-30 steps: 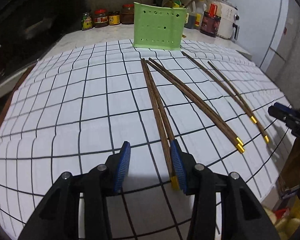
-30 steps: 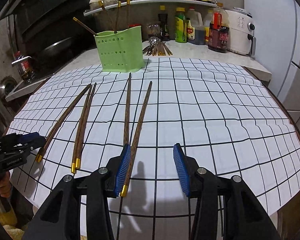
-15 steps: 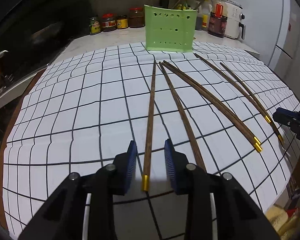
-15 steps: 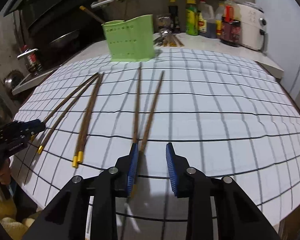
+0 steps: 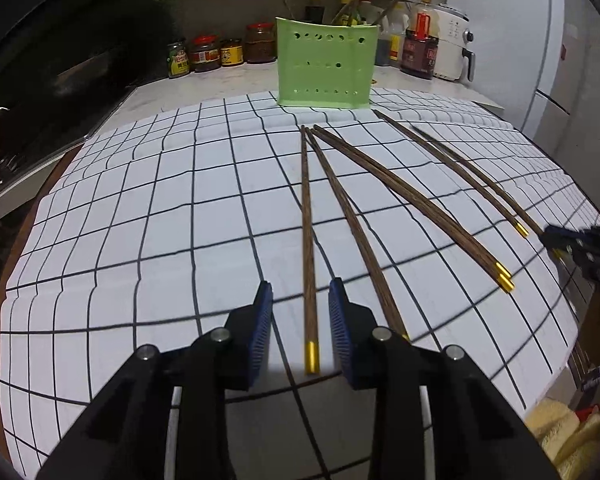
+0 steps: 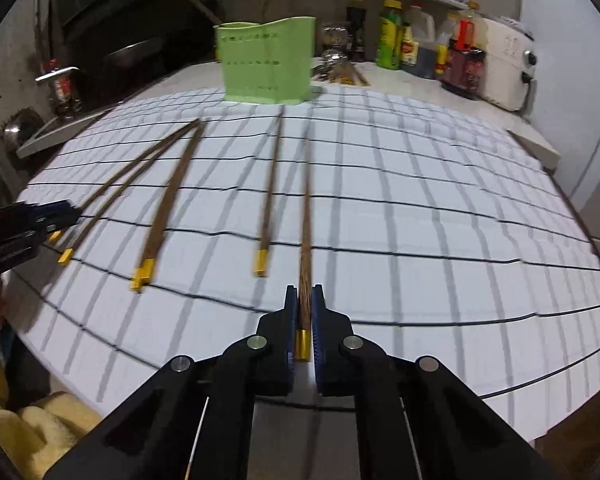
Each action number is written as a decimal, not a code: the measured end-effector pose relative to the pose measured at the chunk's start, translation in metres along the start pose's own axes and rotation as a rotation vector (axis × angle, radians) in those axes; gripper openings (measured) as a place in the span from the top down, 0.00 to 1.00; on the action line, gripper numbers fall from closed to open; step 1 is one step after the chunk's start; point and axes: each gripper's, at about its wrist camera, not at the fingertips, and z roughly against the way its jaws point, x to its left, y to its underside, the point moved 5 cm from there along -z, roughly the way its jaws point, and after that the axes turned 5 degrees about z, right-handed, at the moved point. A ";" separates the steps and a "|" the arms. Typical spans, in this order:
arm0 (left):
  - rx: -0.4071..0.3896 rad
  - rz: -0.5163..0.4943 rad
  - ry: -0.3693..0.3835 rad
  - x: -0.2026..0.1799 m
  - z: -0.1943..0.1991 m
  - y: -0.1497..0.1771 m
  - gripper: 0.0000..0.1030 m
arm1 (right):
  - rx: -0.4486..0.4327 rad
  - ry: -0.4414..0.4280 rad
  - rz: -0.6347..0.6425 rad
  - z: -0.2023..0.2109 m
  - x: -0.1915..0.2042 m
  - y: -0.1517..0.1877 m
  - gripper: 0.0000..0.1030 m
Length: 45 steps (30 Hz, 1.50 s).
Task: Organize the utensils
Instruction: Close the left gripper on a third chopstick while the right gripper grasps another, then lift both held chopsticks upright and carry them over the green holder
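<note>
Several dark wooden chopsticks with gold ends lie on the white grid cloth [image 5: 140,220]. My left gripper [image 5: 300,300] is open around the gold-tipped end of one chopstick [image 5: 309,240]; a second chopstick [image 5: 352,232] runs under its right finger. My right gripper [image 6: 305,300] is shut on the gold end of another chopstick [image 6: 306,220], with the rest pointing away towards the holder. A green perforated utensil holder [image 5: 326,68] stands at the far edge and holds a few chopsticks; it also shows in the right wrist view [image 6: 266,64].
Sauce bottles and jars [image 5: 220,54] and a white appliance [image 5: 454,48] line the back counter. The cloth's front edge [image 6: 460,392] is close to the right gripper. A sink and tap [image 6: 56,80] lie to the left.
My right gripper has closed on a chopstick. My left gripper has narrowed and shifted so that one chopstick lies between its fingers.
</note>
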 end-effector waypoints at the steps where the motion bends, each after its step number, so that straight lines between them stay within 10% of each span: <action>1: -0.001 -0.005 0.001 -0.001 0.002 0.002 0.72 | 0.002 -0.009 -0.006 -0.001 -0.003 -0.001 0.91; 15: -0.023 -0.024 -0.046 -0.009 0.003 0.005 0.71 | -0.088 -0.047 0.022 -0.002 -0.002 0.000 0.77; 45: -0.109 0.072 0.036 -0.003 0.022 -0.012 0.94 | -0.134 -0.061 -0.059 0.022 -0.003 0.001 0.93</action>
